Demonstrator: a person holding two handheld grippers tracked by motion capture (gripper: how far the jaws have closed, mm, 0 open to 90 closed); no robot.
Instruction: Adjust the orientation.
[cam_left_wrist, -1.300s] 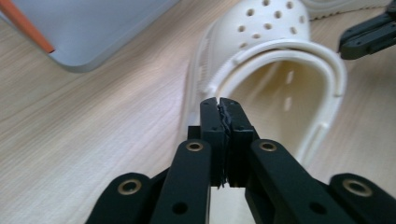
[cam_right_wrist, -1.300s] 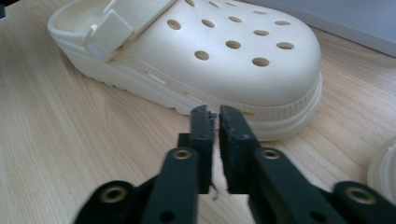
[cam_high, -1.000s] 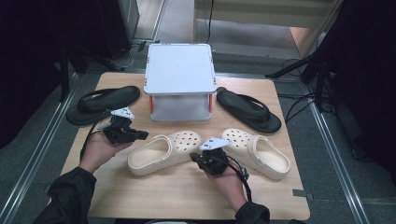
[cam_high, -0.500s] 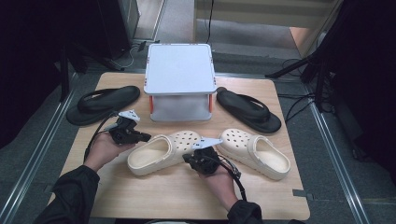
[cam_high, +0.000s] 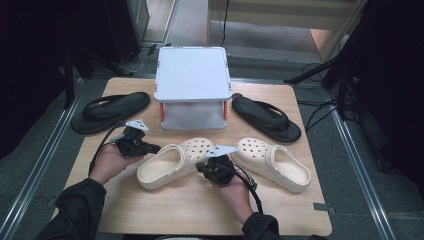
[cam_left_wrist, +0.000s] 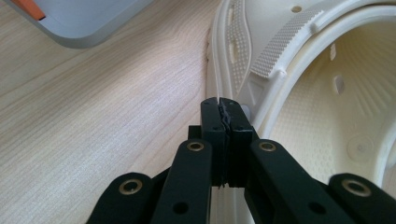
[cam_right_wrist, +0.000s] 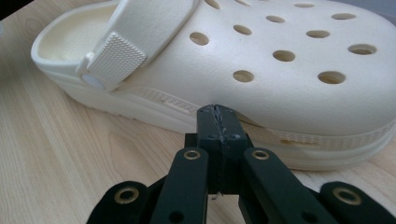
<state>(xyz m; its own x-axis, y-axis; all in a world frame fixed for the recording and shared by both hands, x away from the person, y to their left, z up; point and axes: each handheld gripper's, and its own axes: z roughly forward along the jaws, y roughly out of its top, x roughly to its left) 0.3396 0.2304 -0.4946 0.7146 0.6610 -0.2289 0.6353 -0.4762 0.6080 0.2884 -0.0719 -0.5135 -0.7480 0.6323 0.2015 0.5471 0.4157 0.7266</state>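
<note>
Two cream clogs lie on the wooden table (cam_high: 190, 210). The left clog (cam_high: 172, 162) points its toe to the back right. In the high view my left gripper (cam_high: 154, 148) is shut at its left rim, and my right gripper (cam_high: 201, 167) is shut at its right side. In the left gripper view the shut tips (cam_left_wrist: 219, 100) rest at the clog's edge (cam_left_wrist: 280, 56), near the strap rivet. The right gripper view shows the shut tips (cam_right_wrist: 215, 108) against the side wall of the clog (cam_right_wrist: 280, 60). Neither pair of jaws has anything between it. The right clog (cam_high: 275, 162) lies apart.
A pale grey raised stand (cam_high: 191, 75) with orange legs stands at the back middle, and its corner (cam_left_wrist: 79, 23) is in the left gripper view. One black flip-flop (cam_high: 112, 111) lies at the left and another (cam_high: 267, 118) at the right. Black cables trail from both grippers.
Both grippers have edged in towards the left clog, the right one shifting a little to the left. Their jaws stay shut.
</note>
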